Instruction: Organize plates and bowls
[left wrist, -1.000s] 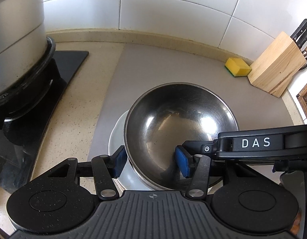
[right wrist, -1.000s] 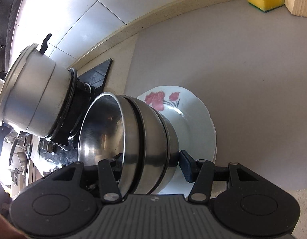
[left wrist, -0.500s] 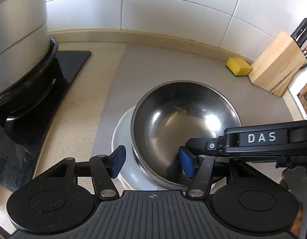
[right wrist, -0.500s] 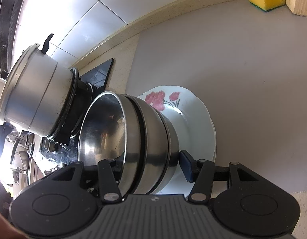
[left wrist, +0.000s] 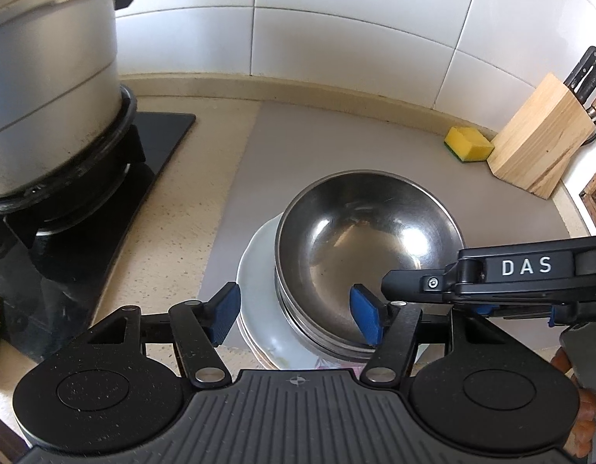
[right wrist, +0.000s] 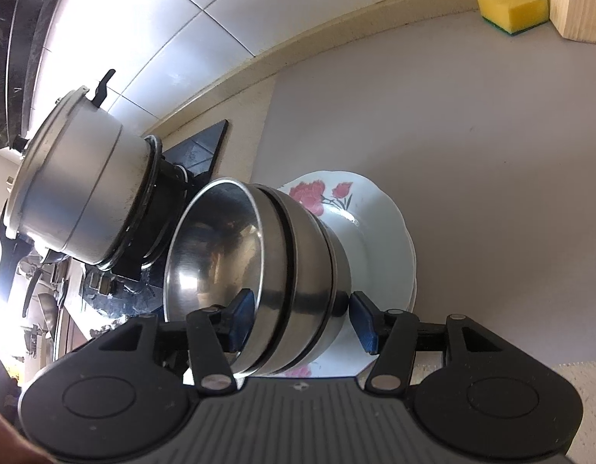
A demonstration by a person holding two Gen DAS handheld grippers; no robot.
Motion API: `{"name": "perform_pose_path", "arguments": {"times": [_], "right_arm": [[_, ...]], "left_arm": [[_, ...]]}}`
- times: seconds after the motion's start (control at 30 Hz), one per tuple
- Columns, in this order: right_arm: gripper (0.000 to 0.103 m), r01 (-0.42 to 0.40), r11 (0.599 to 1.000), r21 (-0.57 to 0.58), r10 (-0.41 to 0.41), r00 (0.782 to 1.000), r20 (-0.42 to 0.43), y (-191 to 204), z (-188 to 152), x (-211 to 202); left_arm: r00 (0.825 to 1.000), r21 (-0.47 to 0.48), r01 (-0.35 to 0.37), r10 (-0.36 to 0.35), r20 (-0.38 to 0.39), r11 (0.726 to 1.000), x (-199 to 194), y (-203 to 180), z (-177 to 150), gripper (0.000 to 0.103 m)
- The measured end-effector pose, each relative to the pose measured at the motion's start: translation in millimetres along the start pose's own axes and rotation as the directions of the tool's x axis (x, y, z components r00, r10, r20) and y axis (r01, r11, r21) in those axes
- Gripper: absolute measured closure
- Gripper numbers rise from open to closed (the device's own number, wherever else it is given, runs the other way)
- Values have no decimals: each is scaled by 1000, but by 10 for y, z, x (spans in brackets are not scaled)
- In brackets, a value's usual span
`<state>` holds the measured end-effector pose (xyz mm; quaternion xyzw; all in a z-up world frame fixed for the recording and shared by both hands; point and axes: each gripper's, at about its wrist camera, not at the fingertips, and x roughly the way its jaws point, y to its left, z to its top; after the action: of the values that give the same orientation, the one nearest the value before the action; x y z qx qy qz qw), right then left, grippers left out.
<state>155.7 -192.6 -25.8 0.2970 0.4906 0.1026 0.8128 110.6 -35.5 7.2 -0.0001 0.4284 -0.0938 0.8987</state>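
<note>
Bowls (left wrist: 369, 247) nested on plates (left wrist: 259, 290), stacking step. My left tongs (left wrist: 298, 315) opening, pads off rim. Right tongs (right wrist: 303, 319) straddle bowl wall, contact unclear. Next: I back both tongs away.

Big lidded steel pot (left wrist: 46, 89) on black stove (left wrist: 85, 201), left. Grey mat (left wrist: 375, 154) on beige counter (left wrist: 174, 232). Yellow sponge (left wrist: 469, 144) touching wooden knife block (left wrist: 541, 150), probably knives inside. White tile wall (left wrist: 336, 19) behind.
</note>
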Motion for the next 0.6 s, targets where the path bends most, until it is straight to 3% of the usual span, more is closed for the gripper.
{"name": "perform_pose_path", "arguments": {"times": [0.33, 0.6], "right_arm": [[72, 2, 1000, -27, -1, 999, 47, 60, -98, -228], [71, 16, 990, -141, 2, 992, 122, 240, -379, -536]], "left_arm": [[999, -4, -20, 20, 41, 1000, -212, -25, -46, 36], [995, -10, -36, 37, 94, 999, -462, -42, -173, 34]]}}
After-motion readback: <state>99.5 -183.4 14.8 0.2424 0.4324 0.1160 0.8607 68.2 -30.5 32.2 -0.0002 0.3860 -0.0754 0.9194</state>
